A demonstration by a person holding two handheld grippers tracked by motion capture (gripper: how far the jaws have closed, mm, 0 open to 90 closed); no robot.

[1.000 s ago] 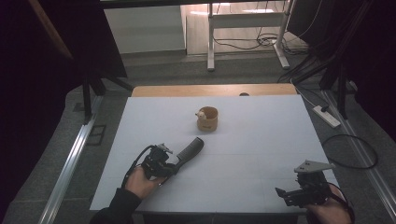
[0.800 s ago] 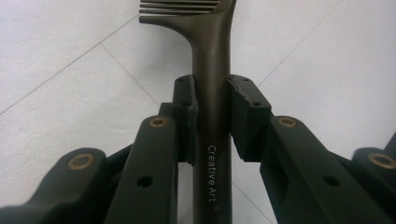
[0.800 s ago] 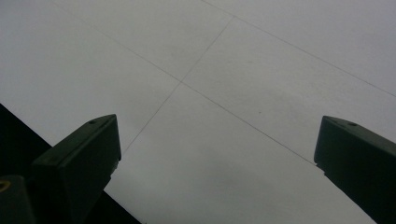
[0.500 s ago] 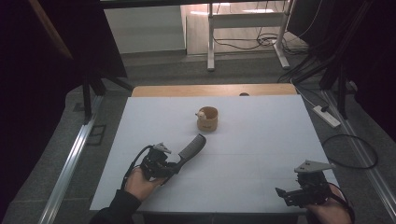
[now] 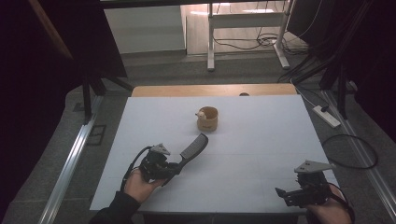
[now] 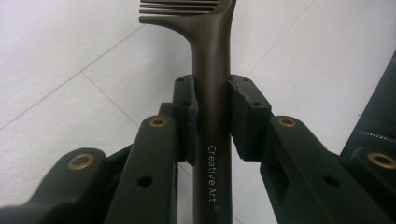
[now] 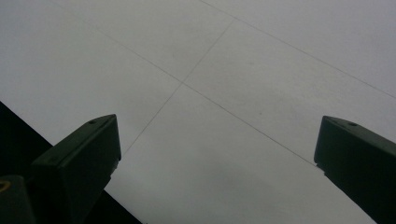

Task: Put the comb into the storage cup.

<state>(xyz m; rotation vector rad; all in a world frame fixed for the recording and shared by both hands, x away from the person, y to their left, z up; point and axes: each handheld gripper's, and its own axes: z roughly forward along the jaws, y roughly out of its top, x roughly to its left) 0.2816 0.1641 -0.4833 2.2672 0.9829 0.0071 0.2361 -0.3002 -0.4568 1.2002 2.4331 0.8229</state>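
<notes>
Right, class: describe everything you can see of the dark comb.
The dark brown plastic-looking comb has a long smooth handle printed "Creative Art" and a head of fine straight teeth. The left gripper clamps its handle between both pads. In the high view it points up and away over the white table, toward the small wooden cup, apart from it.

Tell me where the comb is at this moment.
In the high view the comb is left of the table's middle, its handle clamped in the left gripper, with the toothed end pointing up toward the small wooden cup.
</notes>
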